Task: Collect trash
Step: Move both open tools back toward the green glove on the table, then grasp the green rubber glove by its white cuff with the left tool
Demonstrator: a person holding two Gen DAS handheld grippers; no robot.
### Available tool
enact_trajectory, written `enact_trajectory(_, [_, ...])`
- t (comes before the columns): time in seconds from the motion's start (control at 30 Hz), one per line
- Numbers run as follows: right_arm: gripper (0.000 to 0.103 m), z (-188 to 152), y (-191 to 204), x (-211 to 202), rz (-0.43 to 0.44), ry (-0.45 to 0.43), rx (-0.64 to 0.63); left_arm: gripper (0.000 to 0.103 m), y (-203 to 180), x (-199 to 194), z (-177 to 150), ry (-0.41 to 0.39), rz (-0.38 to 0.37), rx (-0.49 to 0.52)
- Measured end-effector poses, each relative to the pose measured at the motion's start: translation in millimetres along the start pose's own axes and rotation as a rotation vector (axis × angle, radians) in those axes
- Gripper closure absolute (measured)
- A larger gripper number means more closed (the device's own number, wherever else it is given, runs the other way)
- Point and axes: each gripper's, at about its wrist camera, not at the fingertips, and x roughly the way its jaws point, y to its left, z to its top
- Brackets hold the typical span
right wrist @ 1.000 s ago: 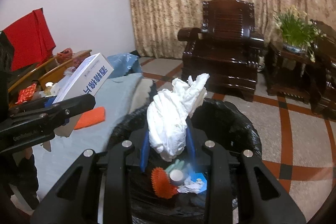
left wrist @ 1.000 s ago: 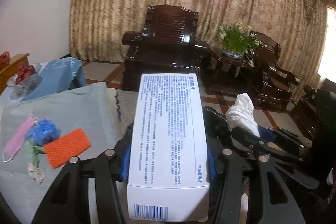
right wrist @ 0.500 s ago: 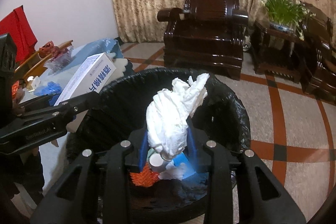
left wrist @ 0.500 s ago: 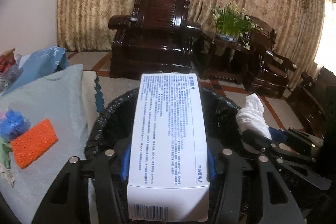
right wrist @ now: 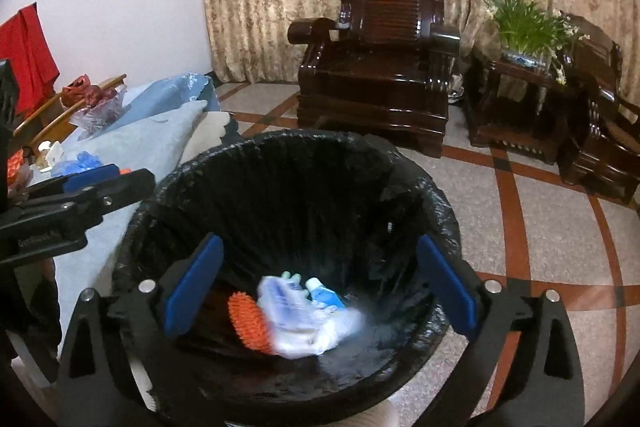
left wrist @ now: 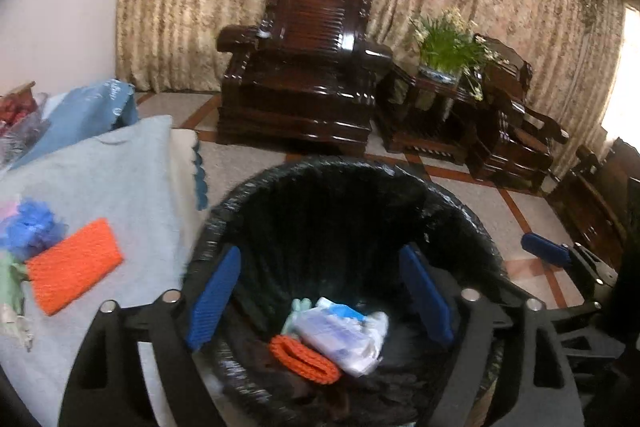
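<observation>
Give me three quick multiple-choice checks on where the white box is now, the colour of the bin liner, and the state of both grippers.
1. Where is the white box?
A. on the table
B. inside the bin
C. on the armchair

2. What colour is the bin's liner?
A. black
B. white
C. blue

3. How do the left gripper and right gripper stand?
A. both clamped on trash
B. one open, one shut
C. both open and empty

Answers:
1 B, the box lies at the bin's bottom among other trash.
2 A, the crinkled liner is black.
3 C, both pairs of jaws have just been opening, with nothing between the blue pads.
</observation>
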Motion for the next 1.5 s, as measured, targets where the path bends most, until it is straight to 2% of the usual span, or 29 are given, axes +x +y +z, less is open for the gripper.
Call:
enact_trajectory(0.13, [0.007,10,16,-3,0.041,-0.016,-0.003,0.017,21,-22,1,-0.03,0.052,-0.02])
enact_trajectory(0.33, [0.006,23,58,-2,0.122,-0.039,-0.038,0.017,70,-62,-11,-0.066,0.181,-0.068])
enact_trajectory(0.6, [0.006,41,139,13,0.262,-0.046,-0.121,0.016,147,-110,-34,-0.096,0.385,-0.148])
enact_trajectory(0.87, [0.006,52,213,32,0.362,-0.048,-0.196,0.016,214,-132,-61,-0.075,0.519,-0.239])
enact_trajectory(1.2, [0.006,55,273,74,0.399,-0.011,-0.219,0.017,261,-118,-78,-0.03,0.549,-0.311])
enact_trajectory(1.5, [0.006,51,283,96,0.39,0.016,-0.235,0.017,278,-78,-78,0.04,0.546,-0.34])
